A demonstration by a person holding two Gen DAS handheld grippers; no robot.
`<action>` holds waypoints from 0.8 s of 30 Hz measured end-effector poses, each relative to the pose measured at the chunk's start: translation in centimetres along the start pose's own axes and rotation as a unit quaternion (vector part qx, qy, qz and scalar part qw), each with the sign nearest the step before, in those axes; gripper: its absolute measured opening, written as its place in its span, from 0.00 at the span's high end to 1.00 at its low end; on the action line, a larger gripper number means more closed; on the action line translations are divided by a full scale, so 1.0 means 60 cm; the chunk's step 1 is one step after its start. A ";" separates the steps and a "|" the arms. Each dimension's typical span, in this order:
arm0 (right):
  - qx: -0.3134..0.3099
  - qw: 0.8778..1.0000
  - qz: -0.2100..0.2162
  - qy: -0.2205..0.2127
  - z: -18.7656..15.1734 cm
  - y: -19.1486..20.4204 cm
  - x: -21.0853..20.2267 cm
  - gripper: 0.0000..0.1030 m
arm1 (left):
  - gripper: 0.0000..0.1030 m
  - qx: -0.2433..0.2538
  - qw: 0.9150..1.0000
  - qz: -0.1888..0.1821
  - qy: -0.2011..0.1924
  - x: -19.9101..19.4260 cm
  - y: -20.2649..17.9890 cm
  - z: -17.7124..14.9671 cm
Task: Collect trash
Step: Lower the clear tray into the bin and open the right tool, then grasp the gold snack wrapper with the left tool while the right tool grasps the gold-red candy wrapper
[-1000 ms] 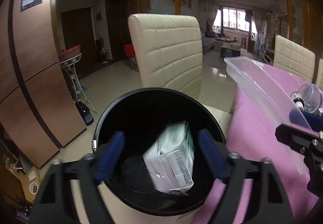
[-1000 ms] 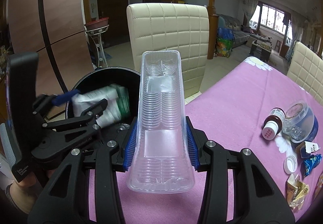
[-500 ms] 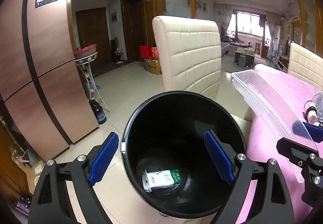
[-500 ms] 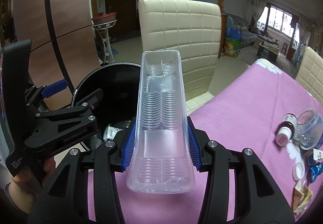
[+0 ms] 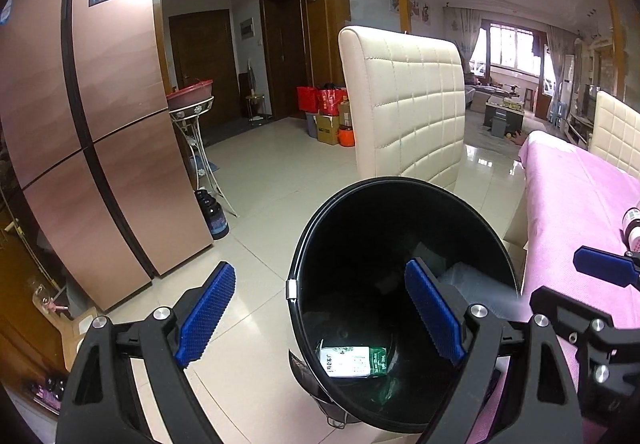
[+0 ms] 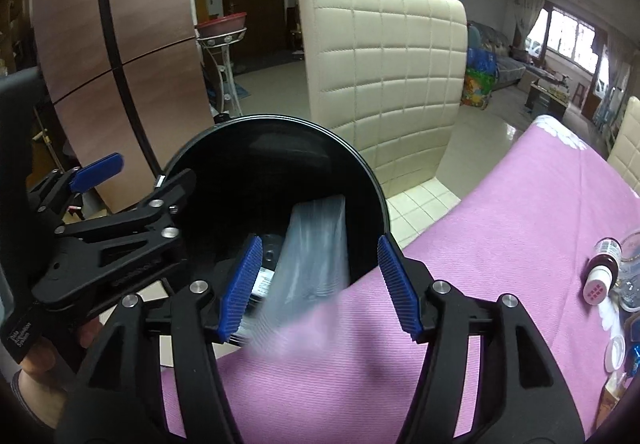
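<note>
Glossy pale tiled floor [image 5: 280, 171]. Cream quilted chair [image 5: 404, 103] centre. Copper fridge [image 5: 80, 123] left. Dark wooden doors [image 5: 200, 59] behind. Bright window [image 5: 516, 47] far right.

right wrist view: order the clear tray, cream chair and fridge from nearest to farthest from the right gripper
1. Clear tray: blurred, between the open fingers of the right gripper, tipping into the black bin.
2. Cream chair: straight ahead, behind the bin.
3. Fridge: far left, beyond the bin.
</note>
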State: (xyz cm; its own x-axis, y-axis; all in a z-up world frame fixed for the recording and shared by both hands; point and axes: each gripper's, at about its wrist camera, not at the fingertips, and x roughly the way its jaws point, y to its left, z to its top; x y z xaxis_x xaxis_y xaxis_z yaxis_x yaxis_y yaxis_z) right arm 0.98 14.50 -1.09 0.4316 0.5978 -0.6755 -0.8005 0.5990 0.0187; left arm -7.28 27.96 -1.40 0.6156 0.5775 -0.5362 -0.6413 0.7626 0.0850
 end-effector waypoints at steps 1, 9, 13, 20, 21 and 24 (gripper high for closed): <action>0.005 1.000 -0.001 0.002 -0.001 -0.006 0.000 0.40 | 0.18 0.000 1.000 0.000 0.001 0.001 -0.001 0.001; 0.026 0.999 -0.032 0.004 -0.010 -0.040 -0.018 0.40 | 0.18 0.010 1.000 -0.021 0.001 -0.001 -0.025 0.005; 0.049 0.997 -0.055 0.006 -0.018 -0.076 -0.040 0.40 | 0.18 0.031 0.999 -0.036 -0.006 -0.011 -0.061 0.008; 0.080 0.991 -0.111 0.006 -0.050 -0.152 -0.091 0.38 | 0.18 0.069 0.994 -0.087 -0.016 -0.042 -0.142 0.013; 0.088 0.988 -0.124 0.003 -0.058 -0.168 -0.104 0.37 | 0.18 0.077 0.992 -0.102 -0.017 -0.049 -0.160 0.014; 0.108 0.980 -0.168 -0.011 -0.079 -0.212 -0.140 0.32 | 0.18 0.098 0.985 -0.139 -0.022 -0.069 -0.211 0.013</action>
State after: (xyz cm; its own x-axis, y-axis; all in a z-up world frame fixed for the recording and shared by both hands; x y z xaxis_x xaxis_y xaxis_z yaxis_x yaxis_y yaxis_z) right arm 5.56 -0.67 0.86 0.6664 0.3564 -0.6548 -0.5055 0.8616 -0.0455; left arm -1.36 16.17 0.38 0.7773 0.3476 -0.5244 -0.3475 0.9320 0.1028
